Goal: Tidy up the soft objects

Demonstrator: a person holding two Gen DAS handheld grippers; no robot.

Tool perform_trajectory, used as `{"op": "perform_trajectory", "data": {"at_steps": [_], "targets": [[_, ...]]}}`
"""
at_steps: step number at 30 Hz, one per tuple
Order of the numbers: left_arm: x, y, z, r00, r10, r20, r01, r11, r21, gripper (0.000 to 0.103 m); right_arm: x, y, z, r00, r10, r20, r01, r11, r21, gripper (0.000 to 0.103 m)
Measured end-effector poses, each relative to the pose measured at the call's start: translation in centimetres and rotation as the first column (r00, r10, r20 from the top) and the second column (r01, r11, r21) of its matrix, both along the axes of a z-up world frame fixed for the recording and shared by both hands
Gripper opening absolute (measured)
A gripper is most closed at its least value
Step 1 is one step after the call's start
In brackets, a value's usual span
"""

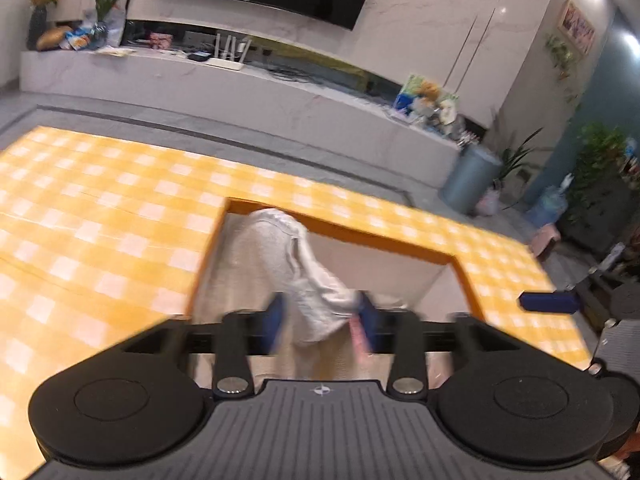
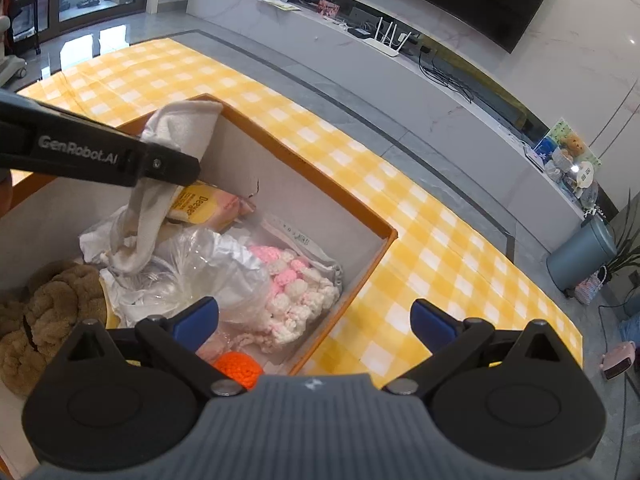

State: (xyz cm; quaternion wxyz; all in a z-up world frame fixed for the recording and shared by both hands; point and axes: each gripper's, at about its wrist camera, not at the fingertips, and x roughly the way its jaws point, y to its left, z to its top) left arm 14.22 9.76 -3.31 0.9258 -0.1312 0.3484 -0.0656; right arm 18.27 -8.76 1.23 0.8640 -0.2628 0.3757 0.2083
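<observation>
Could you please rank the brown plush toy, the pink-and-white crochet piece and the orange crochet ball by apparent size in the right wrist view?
1. brown plush toy, partly cut off at the edge
2. pink-and-white crochet piece
3. orange crochet ball, partly hidden by the right claw

Both wrist cameras look steeply down along their fingers, close over the orange box (image 2: 320,184). They share its interior, the checked cloth (image 1: 100,208) and the television wall (image 1: 400,48).

Bright indoor light; left view blurred, fisheye-warped
</observation>
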Motion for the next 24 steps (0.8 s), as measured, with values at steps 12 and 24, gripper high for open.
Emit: {"op": "perform_trajectory", "data": {"at_steps": [12,24], "targets": [[-4.4,2.5,4.0,0.991,0.117,0.064,-0.127,0.975,0.184,0.086,-1.3,3.3,2.2,0.992,0.119,0.047,-0.122,0.990,0.072,0.076],[-3.4,3.2,2.8,0.978,0.205,0.035,-0.207,0.942,0.264,0.086,0.4,9.1,-0.3,0.991,0.136,-0.021,-0.127,0.964,0.232,0.032]]}}
